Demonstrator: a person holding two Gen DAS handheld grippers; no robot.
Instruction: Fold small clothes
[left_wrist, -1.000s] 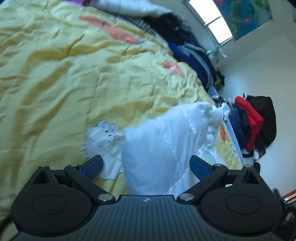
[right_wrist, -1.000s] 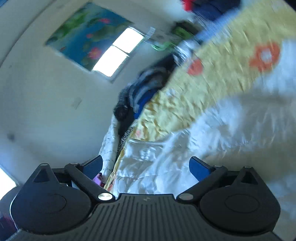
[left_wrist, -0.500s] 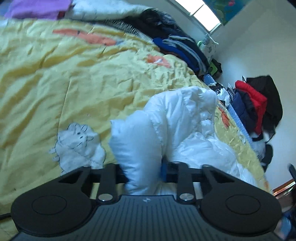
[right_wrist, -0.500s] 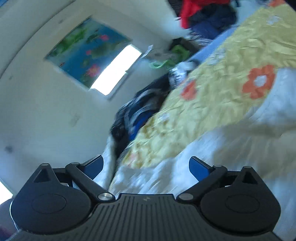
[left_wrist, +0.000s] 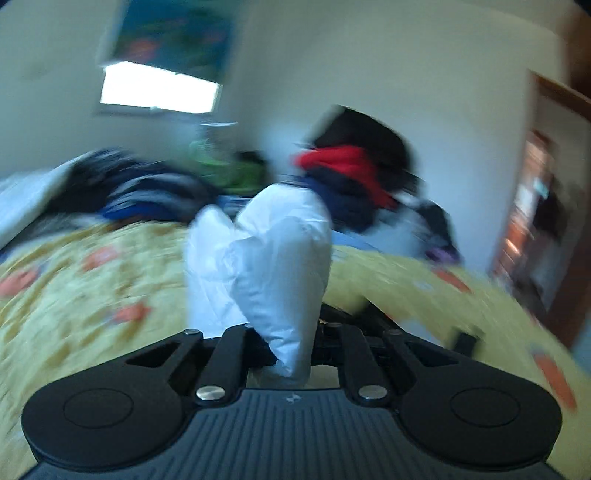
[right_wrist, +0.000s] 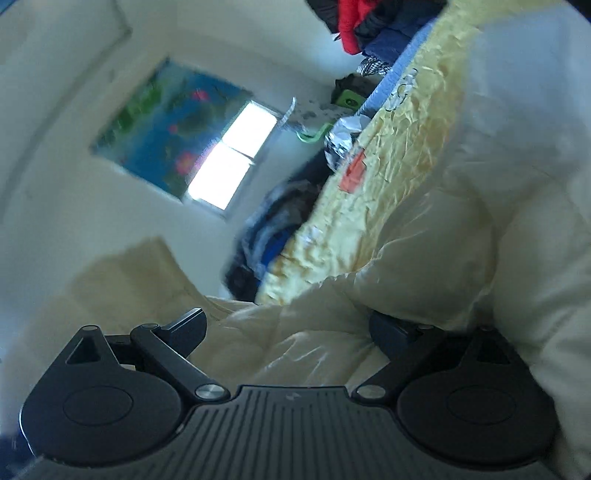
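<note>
A white puffy jacket (left_wrist: 273, 258) is the garment in hand. My left gripper (left_wrist: 286, 345) is shut on a fold of it and holds it lifted above the yellow quilt (left_wrist: 85, 295); the view is blurred by motion. In the right wrist view the same jacket (right_wrist: 424, 266) lies bunched close in front. My right gripper (right_wrist: 288, 328) is open, with jacket fabric lying between its fingers (right_wrist: 188, 326); its right finger is partly covered by cloth.
The yellow quilt with orange patches (right_wrist: 406, 122) covers the bed. Piles of dark and blue clothes (left_wrist: 147, 188) lie at the far side. A red and black clothes heap (left_wrist: 354, 170) stands behind. A window (left_wrist: 159, 90) and a doorway (left_wrist: 535, 221) show.
My left gripper closed on the jacket and lifted it, swinging the view up toward the wall. My right gripper stayed open and moved into the jacket fabric.
</note>
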